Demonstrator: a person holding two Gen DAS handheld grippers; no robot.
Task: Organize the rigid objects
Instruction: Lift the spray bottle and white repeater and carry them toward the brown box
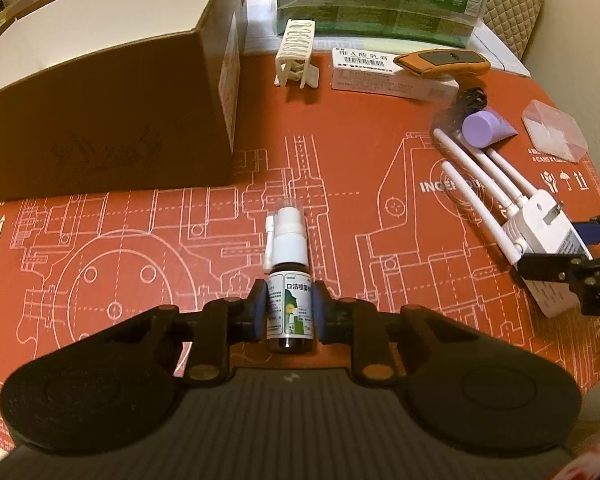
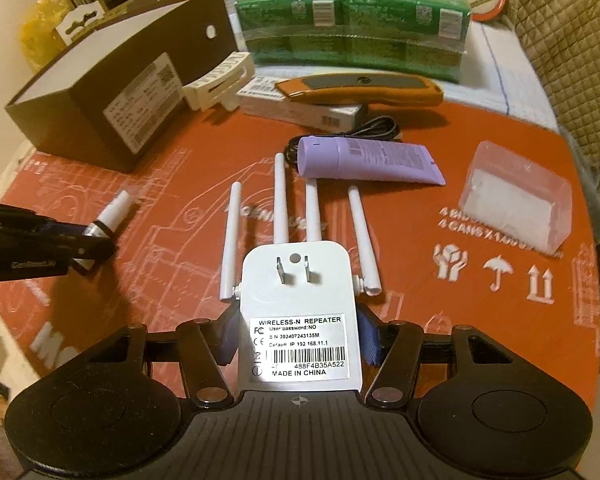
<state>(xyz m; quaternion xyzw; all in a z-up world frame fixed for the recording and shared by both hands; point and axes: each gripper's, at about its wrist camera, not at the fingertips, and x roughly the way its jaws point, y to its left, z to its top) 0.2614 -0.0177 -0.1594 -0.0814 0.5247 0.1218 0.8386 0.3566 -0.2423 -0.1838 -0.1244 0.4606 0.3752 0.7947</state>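
Observation:
My left gripper point(image 1: 287, 310) is shut on a small brown spray bottle point(image 1: 289, 280) with a white nozzle, lying over the red mat point(image 1: 140, 240). It also shows at the left of the right wrist view point(image 2: 104, 224). My right gripper point(image 2: 298, 340) is shut on a white wireless repeater point(image 2: 298, 312) with several antennas pointing away, plug prongs facing up. The repeater shows at the right of the left wrist view point(image 1: 540, 232). A purple tube point(image 2: 368, 160), an orange utility knife point(image 2: 360, 88) and a clear plastic box point(image 2: 516, 196) lie on the mat.
A brown cardboard box point(image 1: 112, 100) stands at the left. A green wrapped pack point(image 2: 352, 20) sits at the back. A white plastic rack point(image 1: 296, 54), a white carton point(image 1: 380, 76) and a black cable point(image 2: 372, 126) lie near it. A quilted chair point(image 2: 560, 40) is at the right.

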